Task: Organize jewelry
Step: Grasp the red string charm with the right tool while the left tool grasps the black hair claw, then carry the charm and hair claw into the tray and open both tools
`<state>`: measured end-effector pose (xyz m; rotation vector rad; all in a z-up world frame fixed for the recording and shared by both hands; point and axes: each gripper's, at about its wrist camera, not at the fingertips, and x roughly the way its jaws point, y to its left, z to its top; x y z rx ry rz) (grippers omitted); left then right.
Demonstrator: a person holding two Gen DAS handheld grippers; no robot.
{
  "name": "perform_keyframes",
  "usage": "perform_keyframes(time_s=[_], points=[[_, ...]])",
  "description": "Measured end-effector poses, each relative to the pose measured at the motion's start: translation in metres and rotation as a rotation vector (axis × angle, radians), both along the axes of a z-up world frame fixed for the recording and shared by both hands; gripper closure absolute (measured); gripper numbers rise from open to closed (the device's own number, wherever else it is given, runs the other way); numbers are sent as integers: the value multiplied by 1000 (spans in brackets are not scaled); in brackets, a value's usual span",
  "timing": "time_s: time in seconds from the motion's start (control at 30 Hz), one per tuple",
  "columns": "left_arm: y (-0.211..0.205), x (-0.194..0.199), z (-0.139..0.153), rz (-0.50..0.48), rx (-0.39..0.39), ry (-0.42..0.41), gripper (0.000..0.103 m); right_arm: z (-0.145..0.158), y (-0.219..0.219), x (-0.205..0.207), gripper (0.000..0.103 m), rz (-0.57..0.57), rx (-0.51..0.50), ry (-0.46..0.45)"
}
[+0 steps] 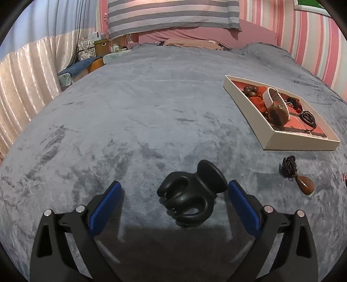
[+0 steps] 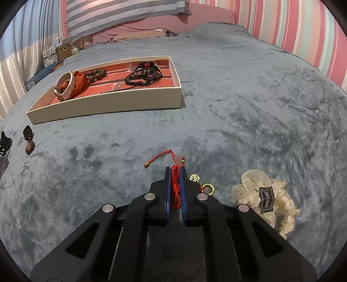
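Observation:
A black hair claw clip (image 1: 190,195) lies on the grey blanket between the blue pads of my left gripper (image 1: 174,192), which stands open around it with gaps on both sides. My right gripper (image 2: 175,171) is shut on a red braided bracelet (image 2: 175,186); its cord ends, gold beads and a gold ring (image 2: 208,188) trail onto the blanket. A cream jewelry box (image 2: 104,106) with a red lining holds a watch (image 2: 63,86), wooden beads (image 2: 96,76) and black bracelets (image 2: 143,77). The same box (image 1: 245,110) sits to the right in the left wrist view.
A brown pendant on a dark cord (image 1: 300,176) lies in front of the box, also seen as the pendant (image 2: 29,142) at far left. A cream scrunchie (image 2: 265,198) lies right of my right gripper. A striped pillow (image 1: 171,15) and striped wall (image 2: 299,28) stand behind.

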<state>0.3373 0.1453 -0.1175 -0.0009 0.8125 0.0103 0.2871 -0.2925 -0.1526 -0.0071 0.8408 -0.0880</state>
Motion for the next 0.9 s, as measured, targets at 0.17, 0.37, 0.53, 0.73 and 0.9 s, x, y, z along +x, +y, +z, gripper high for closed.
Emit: perform_keyframes(time_s=[0.17, 0.37, 0.53, 0.73, 0.9], points=[[-2, 3, -5, -16, -17, 21, 34, 0, 0, 0, 95, 0, 0, -2], [-3, 1, -3, -20, -32, 10, 51, 4, 2, -1, 97, 9, 1, -10], [-1, -2, 4, 5, -39, 2, 51, 11, 2, 0, 97, 25, 19, -31], [-21, -4, 31, -15, -61, -36, 51, 31, 6, 11, 97, 54, 21, -81], [-60, 8, 59, -69, -79, -80, 51, 55, 7, 30, 97, 72, 29, -131]])
